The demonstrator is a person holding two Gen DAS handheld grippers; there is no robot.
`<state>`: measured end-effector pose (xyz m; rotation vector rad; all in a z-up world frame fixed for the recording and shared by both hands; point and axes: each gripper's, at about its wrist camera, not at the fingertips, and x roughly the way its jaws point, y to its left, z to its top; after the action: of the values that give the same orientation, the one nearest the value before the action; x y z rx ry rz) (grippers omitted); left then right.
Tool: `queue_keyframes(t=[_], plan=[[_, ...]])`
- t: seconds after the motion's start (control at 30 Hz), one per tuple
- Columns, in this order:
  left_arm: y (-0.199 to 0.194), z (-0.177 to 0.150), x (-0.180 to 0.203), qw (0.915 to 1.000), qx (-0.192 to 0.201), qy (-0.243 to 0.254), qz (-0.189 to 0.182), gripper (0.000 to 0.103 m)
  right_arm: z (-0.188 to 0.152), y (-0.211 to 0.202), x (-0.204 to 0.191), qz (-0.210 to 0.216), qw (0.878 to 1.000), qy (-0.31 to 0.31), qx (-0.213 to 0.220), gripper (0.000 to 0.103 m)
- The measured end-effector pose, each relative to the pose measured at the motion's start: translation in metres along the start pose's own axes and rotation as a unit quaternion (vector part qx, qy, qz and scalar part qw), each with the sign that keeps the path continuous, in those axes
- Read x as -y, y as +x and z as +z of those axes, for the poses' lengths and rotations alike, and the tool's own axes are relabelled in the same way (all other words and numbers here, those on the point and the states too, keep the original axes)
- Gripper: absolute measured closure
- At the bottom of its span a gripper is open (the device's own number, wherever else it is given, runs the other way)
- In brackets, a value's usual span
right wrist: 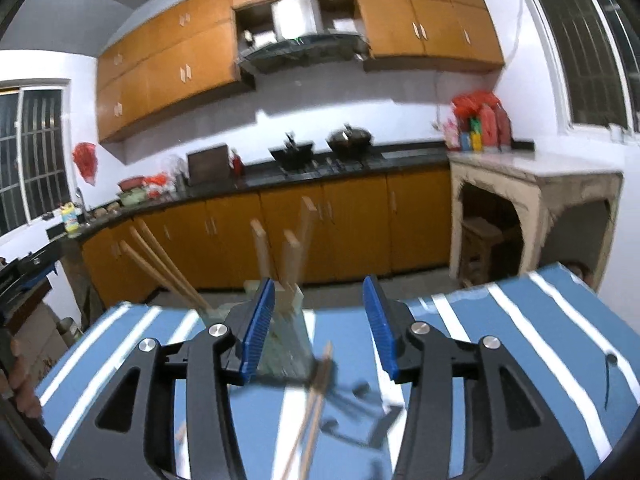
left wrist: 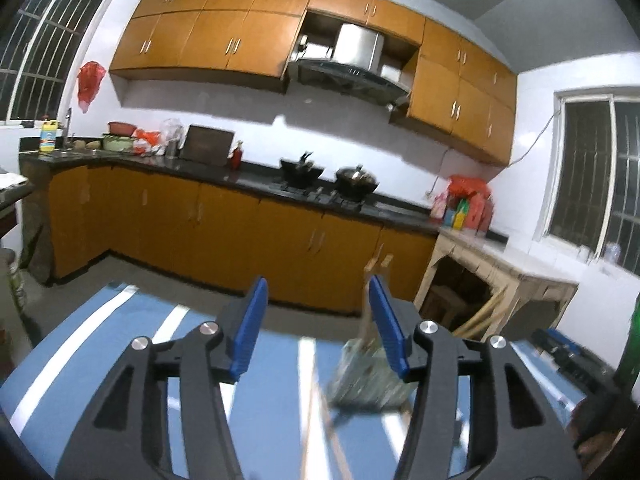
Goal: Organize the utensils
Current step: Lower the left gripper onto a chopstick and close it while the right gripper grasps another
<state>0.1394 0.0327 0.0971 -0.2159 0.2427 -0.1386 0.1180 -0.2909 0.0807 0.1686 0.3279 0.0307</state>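
Note:
A clear glass holder (right wrist: 286,340) stands on the blue striped table (right wrist: 500,320), with several wooden chopsticks (right wrist: 294,254) sticking up out of it. More chopsticks (right wrist: 316,392) lie flat on the table in front of it. My right gripper (right wrist: 320,324) is open and empty, its left finger beside the holder. In the left wrist view the same holder (left wrist: 370,376) is blurred, next to the right finger of my left gripper (left wrist: 318,322), which is open and empty. The other hand's gripper (left wrist: 560,346) shows at the right edge.
Small dark utensils (right wrist: 356,404) lie on the table near the flat chopsticks. Behind the table are orange kitchen cabinets (left wrist: 224,216), a dark counter with two woks (left wrist: 356,180), and a pale side table (right wrist: 536,184) at the right.

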Motion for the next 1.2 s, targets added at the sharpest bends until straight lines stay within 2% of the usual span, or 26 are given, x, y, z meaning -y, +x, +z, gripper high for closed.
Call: queue_keyframes(t=[0.13, 0.27, 0.37, 0.5, 0.7, 0.93, 1.03, 1.2], plan=[[0.006, -0.041, -0.020, 0.9978, -0.056, 0.017, 0.031, 0.047, -0.039, 0.015, 0.016, -0.023, 0.998, 0.018, -0.061, 0.056], [0.028, -0.082, -0.039, 0.9893, -0.133, 0.016, 0.057, 0.047, -0.077, 0.039, 0.018, -0.024, 0.991, 0.027, -0.132, 0.057], [0.043, -0.107, -0.048, 0.9806, -0.184, 0.014, 0.066, 0.044, -0.104, 0.060, 0.011, -0.001, 0.982, 0.029, -0.186, 0.068], [0.053, -0.124, -0.048, 0.9742, -0.214, 0.022, 0.068, 0.044, -0.129, 0.081, -0.004, 0.012, 0.972, 0.019, -0.232, 0.075], [0.056, -0.137, -0.046, 0.9705, -0.230, 0.027, 0.065, 0.044, -0.148, 0.093, -0.015, 0.004, 0.966, -0.004, -0.260, 0.082], [0.065, -0.141, -0.037, 0.9673, -0.244, 0.036, 0.057, 0.044, -0.154, 0.093, -0.017, 0.000, 0.964, -0.018, -0.265, 0.082], [0.072, -0.143, -0.032, 0.9651, -0.254, 0.038, 0.049, 0.045, -0.153, 0.094, -0.016, -0.015, 0.963, -0.026, -0.266, 0.094], [0.085, -0.151, -0.019, 0.9600, -0.274, 0.048, 0.031, 0.053, -0.149, 0.096, 0.004, -0.037, 0.965, 0.001, -0.261, 0.095]])
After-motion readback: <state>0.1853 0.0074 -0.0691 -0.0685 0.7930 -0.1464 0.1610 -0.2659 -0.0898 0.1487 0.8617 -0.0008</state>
